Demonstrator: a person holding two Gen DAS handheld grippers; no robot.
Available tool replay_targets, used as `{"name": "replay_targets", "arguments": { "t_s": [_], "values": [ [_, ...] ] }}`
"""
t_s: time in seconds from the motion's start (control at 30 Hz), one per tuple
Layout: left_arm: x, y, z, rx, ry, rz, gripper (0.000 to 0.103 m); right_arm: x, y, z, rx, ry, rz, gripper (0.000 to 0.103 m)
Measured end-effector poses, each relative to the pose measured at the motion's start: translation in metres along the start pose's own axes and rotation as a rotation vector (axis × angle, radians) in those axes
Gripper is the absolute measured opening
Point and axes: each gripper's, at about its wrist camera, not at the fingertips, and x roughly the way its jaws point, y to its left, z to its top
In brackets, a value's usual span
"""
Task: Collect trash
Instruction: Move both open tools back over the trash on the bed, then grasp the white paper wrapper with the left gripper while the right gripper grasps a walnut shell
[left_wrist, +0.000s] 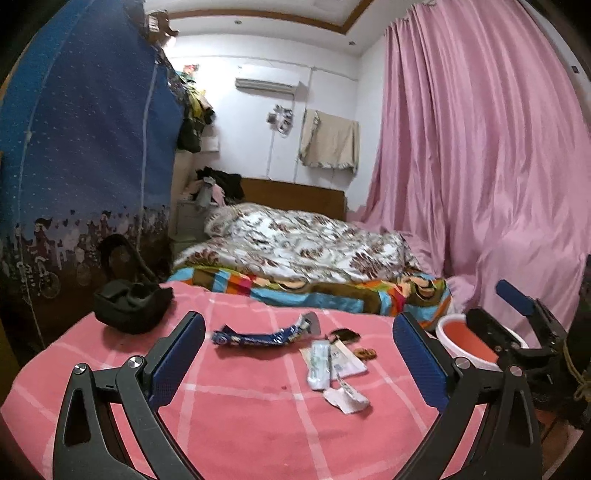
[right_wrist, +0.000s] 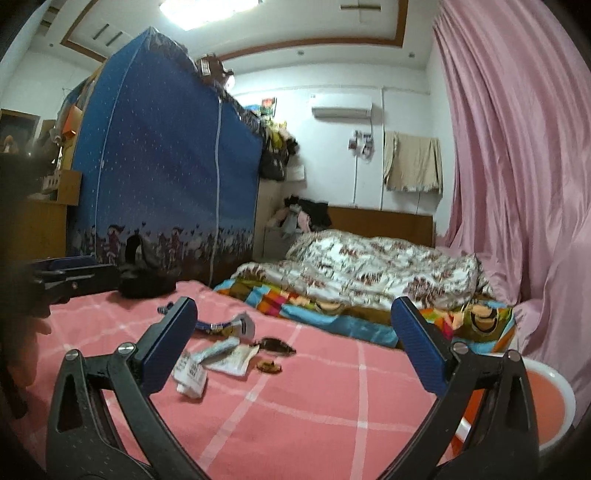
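Black bag (left_wrist: 131, 304) on pink checked bedspread (left_wrist: 240, 417), floral quilt (left_wrist: 295, 243), pink curtain (left_wrist: 480, 147), blue wardrobe (left_wrist: 85, 147)

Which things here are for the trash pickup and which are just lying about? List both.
For the job:
blue wrapper
white packet
crumpled white paper
dark brown scrap
small brown scrap
white basin
left hand-held gripper, open
right hand-held gripper, open

Just lying about:
black bag
floral quilt
pink curtain
blue wardrobe

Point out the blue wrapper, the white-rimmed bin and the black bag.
blue wrapper (left_wrist: 258, 338): left wrist view, middle of its crumpled length.
white-rimmed bin (right_wrist: 565, 391): right wrist view, right rim.
black bag (left_wrist: 131, 306): left wrist view, front of its body.
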Motion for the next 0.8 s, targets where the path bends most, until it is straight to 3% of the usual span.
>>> {"name": "replay_targets", "arguments": {
  "t_s": [0.13, 0.23, 0.33, 0.4, 0.47, 0.57, 0.73, 0.8],
  "values": [
    [0.017, -0.004, -0.004, 0.005, 0.096, -0.041, 0.099, 0.013, -0.008, -0.008, 0.025, 0.084, 0.006, 0.101],
    [0.03, -0.005, -0.007, -0.012, 0.171, -0.082, 0.096, 0.024, -0.013, -0.015, 0.039, 0.153, 0.017, 0.093],
    [0.047, -0.006, -0.013, -0.037, 0.257, -0.137, 0.086, 0.036, -0.016, -0.023, 0.053, 0.219, 0.032, 0.088],
    [0.058, -0.008, -0.014, -0.051, 0.318, -0.165, 0.071, 0.039, -0.018, -0.025, 0.061, 0.24, 0.039, 0.085],
    [0.071, -0.01, -0.018, -0.076, 0.385, -0.189, 0.064, 0.044, -0.02, -0.027, 0.069, 0.262, 0.044, 0.085],
    [0.086, -0.013, -0.024, -0.111, 0.467, -0.223, 0.063, 0.05, -0.024, -0.03, 0.082, 0.292, 0.052, 0.084],
    [0.099, -0.016, -0.03, -0.126, 0.547, -0.185, 0.061, 0.055, -0.027, -0.031, 0.103, 0.317, 0.062, 0.083],
    [0.104, -0.014, -0.032, -0.134, 0.573, -0.178, 0.048, 0.058, -0.029, -0.032, 0.11, 0.332, 0.062, 0.083]
  ]
}}
